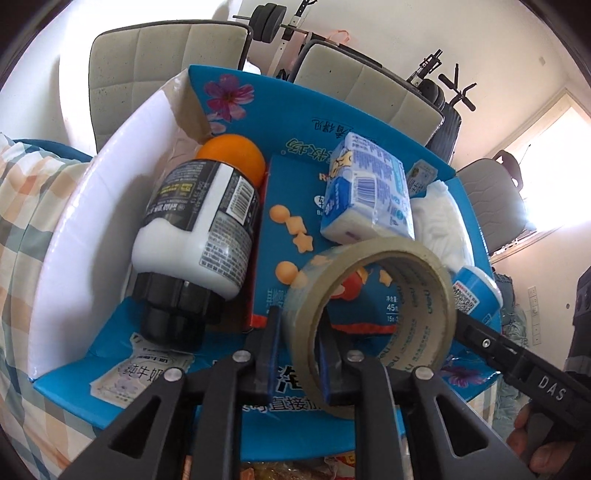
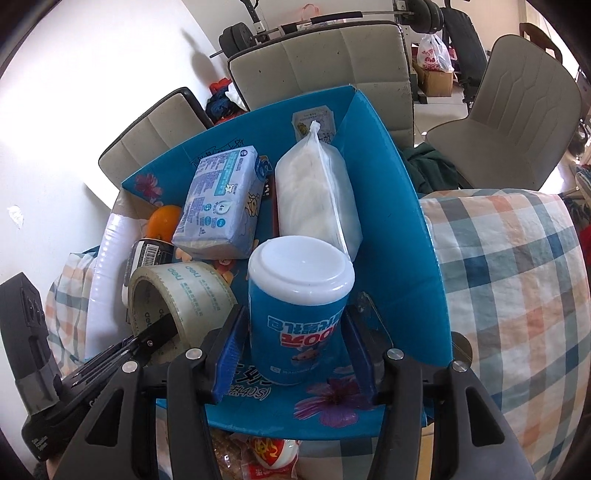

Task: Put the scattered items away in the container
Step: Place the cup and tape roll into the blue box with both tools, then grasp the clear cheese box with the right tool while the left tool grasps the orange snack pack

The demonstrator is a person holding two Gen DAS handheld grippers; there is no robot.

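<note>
The container is a blue cardboard box, also in the right wrist view. My left gripper is shut on the wall of a clear tape roll, one finger inside the ring, holding it over the box; the roll shows in the right wrist view. My right gripper is shut on a blue canister with a white lid, held over the box. Inside lie a black-and-white bottle, an orange, a tissue pack, a white bag and a blue snack box.
The box sits on a checked cloth. Snack packets lie in front of the box. Padded chairs stand behind it, with gym gear along the wall.
</note>
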